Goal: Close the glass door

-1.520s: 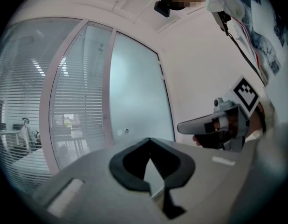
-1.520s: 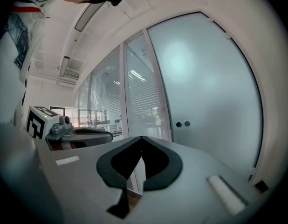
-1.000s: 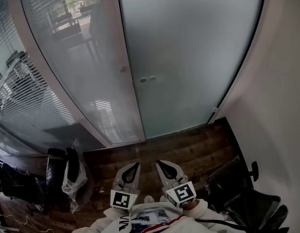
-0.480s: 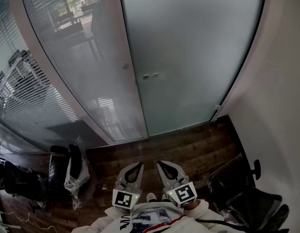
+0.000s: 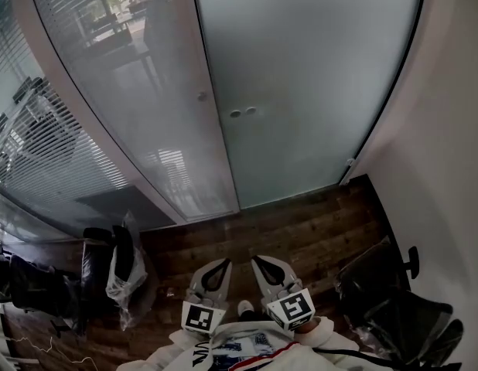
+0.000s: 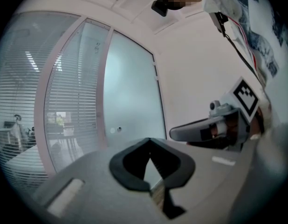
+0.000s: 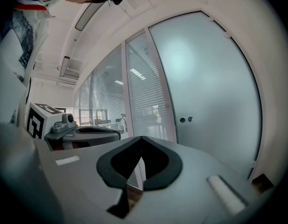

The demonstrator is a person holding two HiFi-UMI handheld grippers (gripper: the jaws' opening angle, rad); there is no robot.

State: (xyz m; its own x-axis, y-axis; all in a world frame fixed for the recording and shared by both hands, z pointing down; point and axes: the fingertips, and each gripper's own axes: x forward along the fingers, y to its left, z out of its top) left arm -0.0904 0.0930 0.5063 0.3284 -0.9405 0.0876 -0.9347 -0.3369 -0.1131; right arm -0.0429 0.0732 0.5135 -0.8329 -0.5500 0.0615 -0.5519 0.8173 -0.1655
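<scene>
The tall frosted glass door [image 5: 301, 83] is standing well ahead of the fingertips, sitting in line with its frame [image 5: 210, 122], while the left gripper [image 5: 220, 264] and right gripper [image 5: 257, 261] are hovering side by side, fingers closed together on nothing.

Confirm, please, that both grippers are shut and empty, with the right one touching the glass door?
Not touching: the head view shows the right gripper held over the wooden floor, apart from the glass door. It and the left gripper are shut and empty.

Clear middle, cluttered sides
Bare floor [image 5: 301, 226] runs to the far glass door [image 5: 301, 91]; chair [image 5: 397, 311] near right, bagged chair [image 5: 121, 273] near left.
</scene>
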